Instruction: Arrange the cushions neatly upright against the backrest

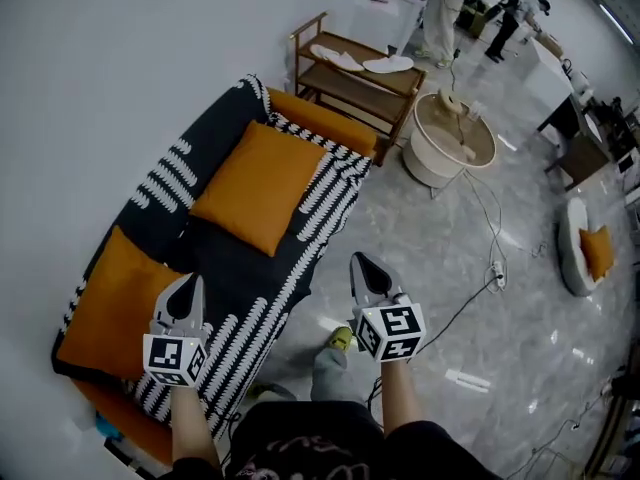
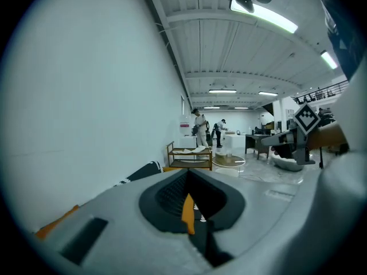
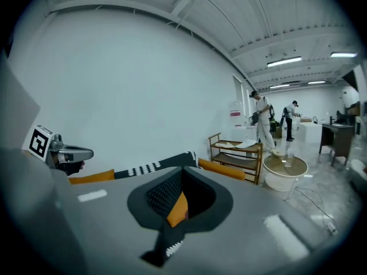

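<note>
Bright, cool, even light falls from ceiling strip lamps, and the white wall shows no hard shadow. The polished floor carries pale streaks of reflected glare. All three views bow straight lines. Both gripper views fade to a black circular border. Near the lens, the left gripper and right gripper look soft, and distant figures are small and indistinct.

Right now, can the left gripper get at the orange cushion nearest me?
Probably yes. The left gripper hangs right by the near orange cushion, and nothing lies between them, though its jaws are shut and must open first.
</note>
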`<state>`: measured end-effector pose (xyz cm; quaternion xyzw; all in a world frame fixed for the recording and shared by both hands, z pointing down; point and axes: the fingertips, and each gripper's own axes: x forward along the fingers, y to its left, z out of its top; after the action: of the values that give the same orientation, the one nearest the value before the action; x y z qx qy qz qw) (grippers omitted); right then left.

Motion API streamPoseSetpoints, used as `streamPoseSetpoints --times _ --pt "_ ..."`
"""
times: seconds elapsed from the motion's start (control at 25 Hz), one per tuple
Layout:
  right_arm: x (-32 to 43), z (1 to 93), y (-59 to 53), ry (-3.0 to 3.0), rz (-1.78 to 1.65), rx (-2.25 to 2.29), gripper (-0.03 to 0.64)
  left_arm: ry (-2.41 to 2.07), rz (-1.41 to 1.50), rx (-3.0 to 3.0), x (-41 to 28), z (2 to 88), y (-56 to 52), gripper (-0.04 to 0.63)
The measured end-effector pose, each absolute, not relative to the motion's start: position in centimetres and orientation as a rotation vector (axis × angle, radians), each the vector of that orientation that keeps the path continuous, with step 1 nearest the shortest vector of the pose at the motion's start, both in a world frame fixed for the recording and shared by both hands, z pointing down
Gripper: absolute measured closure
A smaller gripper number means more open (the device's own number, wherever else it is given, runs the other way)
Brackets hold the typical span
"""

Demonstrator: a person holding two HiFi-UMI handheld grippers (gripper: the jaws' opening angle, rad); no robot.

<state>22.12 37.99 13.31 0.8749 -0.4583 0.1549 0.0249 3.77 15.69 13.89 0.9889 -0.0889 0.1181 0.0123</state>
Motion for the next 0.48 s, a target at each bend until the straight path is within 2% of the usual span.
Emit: streamPoseSetpoints --times 0.48 --pt "42.7 15.0 52.1 -1.236 0.542 2.859 0.609 -0.089 0.453 3.093 26.6 15.8 26.5 0.597"
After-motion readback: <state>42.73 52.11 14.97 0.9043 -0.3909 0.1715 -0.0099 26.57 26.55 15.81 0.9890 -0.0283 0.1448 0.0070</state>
